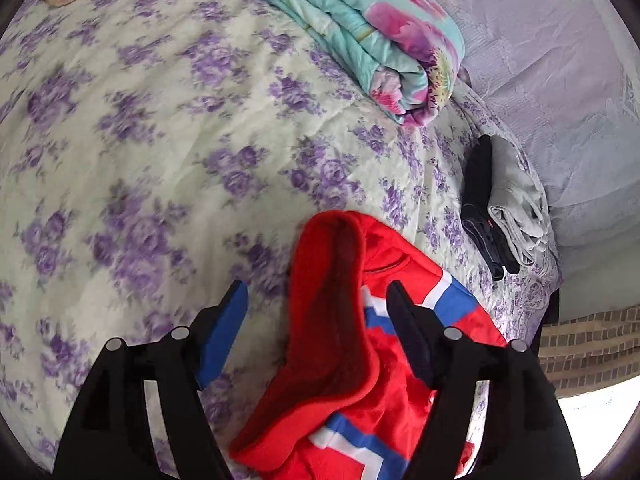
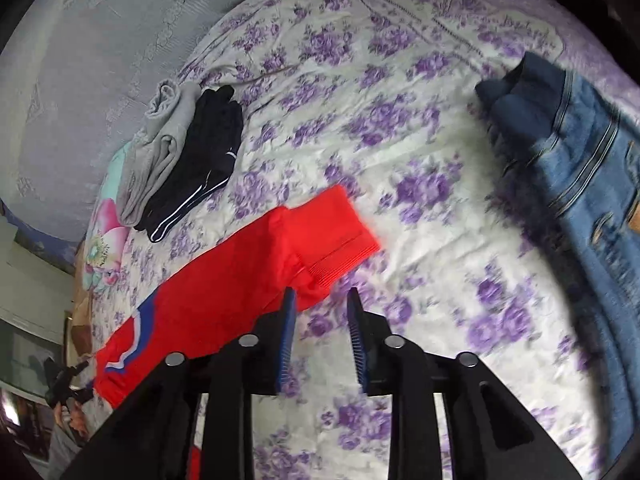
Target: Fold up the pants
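Bed: purple-flowered bedspread (image 1: 160, 140) is serving as the folding ground, bare across its middle so a garment can lie flat.
Red pants: red track pants with blue-and-white stripes (image 1: 360, 340) are lying on the bedspread; in the left wrist view they are bunched at 6 o'clock with the fleecy inside turned up, probably from being doubled over; in the right wrist view the ribbed cuff end (image 2: 340, 232) is lying flat, pointing toward 2 o'clock.
Left gripper: left gripper (image 1: 316, 300) is hanging over the bunched end with jaws standing wide; the fabric is lying beneath and between them, but neither pad appears to be pressing on it, so nothing is being held.
Right gripper: right gripper (image 2: 322, 300) is hovering just beside the cuff at its 5 o'clock side, jaws partly apart and empty, only bedspread showing in the gap.
Done pile: grey and dark navy folded pants (image 2: 188, 152) are sitting side by side at 10 o'clock, likely parked out of the way.
Waiting: blue jeans (image 2: 572, 168) are lying at 3 o'clock, probably next.
Bedding: rolled floral quilt (image 1: 360, 40) is resting at 1 o'clock near the pillow (image 1: 540, 60).
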Tool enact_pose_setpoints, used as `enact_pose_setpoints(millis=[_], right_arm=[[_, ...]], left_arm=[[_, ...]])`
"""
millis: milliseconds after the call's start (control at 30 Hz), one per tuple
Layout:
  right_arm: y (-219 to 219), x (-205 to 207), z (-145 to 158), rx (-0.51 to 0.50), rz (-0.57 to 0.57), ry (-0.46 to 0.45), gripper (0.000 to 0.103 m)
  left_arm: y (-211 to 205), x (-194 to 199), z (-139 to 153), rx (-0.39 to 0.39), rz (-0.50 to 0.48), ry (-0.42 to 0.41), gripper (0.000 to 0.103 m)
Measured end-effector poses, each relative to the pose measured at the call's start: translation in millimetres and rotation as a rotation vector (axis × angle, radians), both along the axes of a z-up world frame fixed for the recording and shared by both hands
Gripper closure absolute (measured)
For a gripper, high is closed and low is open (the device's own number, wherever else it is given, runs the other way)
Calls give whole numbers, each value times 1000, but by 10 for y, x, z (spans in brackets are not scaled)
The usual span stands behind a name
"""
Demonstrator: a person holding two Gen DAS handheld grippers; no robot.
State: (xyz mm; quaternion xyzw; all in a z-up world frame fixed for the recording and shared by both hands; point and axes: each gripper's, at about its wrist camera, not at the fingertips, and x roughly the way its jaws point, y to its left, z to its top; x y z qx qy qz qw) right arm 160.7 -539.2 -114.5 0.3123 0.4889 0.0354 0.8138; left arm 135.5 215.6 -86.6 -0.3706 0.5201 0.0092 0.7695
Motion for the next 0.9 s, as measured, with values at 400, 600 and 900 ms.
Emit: enact_pose_setpoints(millis=[400,600,900], right_arm=[[269,317,-349,170,-16,-5,74],[235,314,-319,108,-17,2,95],[136,82,-346,108,-51,20,95]], left_arm=[[-221,-1352,-217,-176,72,31,34],[-485,-1162,-556,-177,113,58,34],[-613,-1286,-468,-109,215,-8,84]])
